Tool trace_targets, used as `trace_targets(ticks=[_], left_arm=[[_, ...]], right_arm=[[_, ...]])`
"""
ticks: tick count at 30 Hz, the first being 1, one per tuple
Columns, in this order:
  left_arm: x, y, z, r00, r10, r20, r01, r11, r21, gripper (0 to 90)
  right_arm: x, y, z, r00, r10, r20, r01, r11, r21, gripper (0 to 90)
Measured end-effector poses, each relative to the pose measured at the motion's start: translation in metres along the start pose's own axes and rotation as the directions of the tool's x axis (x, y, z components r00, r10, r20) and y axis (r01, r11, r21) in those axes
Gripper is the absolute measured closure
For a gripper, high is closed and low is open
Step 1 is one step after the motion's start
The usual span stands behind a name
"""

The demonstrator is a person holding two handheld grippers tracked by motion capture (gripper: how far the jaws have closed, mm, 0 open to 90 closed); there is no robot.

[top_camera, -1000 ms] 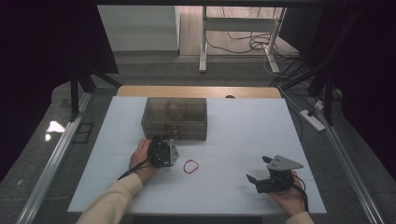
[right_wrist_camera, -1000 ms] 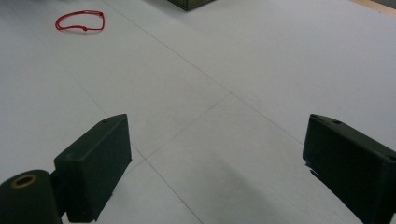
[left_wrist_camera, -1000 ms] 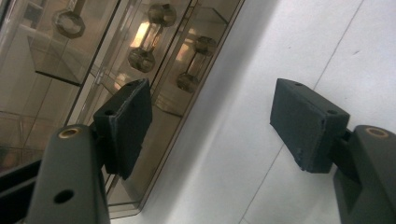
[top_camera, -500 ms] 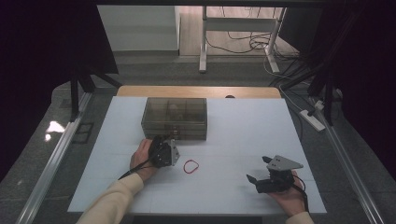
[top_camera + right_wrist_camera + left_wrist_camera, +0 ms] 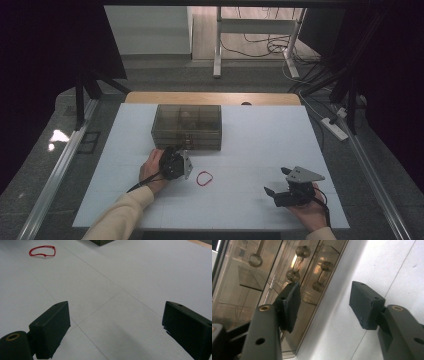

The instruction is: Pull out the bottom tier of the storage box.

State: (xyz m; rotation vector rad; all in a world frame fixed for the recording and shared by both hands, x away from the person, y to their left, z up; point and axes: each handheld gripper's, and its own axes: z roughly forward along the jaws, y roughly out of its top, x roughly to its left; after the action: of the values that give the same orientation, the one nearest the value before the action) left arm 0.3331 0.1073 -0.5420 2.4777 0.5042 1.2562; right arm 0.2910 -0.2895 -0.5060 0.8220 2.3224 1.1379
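Note:
A smoky translucent drawer box (image 5: 187,120) stands on the white table (image 5: 250,145). My left gripper (image 5: 181,151) lies on its side right at the box's front face. In the left gripper view the round drawer knobs (image 5: 293,276) of the box (image 5: 249,290) sit just past the left pad, and my left gripper (image 5: 324,290) is open. Its jaws have just been closing, with only the box's lower edge and bare table between them. A red loop (image 5: 204,178) lies right of that hand. My right gripper (image 5: 275,181) rests open near the front right, with nothing between its jaws (image 5: 115,307).
The red loop (image 5: 42,251) lies far off at the upper left of the right gripper view, beside a corner of the box (image 5: 100,242). A wooden strip (image 5: 210,97) borders the table's far edge. Metal rails run along both sides.

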Motion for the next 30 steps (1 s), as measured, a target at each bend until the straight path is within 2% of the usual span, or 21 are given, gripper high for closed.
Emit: trace_targets(ticks=[1,8,16,30], left_arm=[[-0.0004,0.0001,0.0007,1.0,-0.006,-0.002,0.006,1.0,-0.005,44.5],[-0.0027,-0.0003,0.0027,0.9992,0.029,-0.027,-0.028,0.9995,0.015,47.1],[-0.007,0.0003,0.0041,0.9976,0.06,-0.035,-0.059,0.9979,0.025,49.0],[-0.0083,0.0001,0.0085,0.9957,0.072,-0.058,-0.071,0.9972,0.025,51.0]], right_arm=[[0.0001,0.0001,0.0,1.0,0.0,0.001,0.0,1.0,0.0,7.4],[-0.0005,0.0,-0.0008,1.0,-0.001,-0.001,0.001,1.0,-0.001,7.4],[-0.0003,0.0002,-0.0011,1.0,-0.001,0.002,0.001,1.0,0.0,7.4],[-0.0002,0.0003,-0.0011,1.0,-0.002,0.003,0.002,1.0,0.0,7.4]])
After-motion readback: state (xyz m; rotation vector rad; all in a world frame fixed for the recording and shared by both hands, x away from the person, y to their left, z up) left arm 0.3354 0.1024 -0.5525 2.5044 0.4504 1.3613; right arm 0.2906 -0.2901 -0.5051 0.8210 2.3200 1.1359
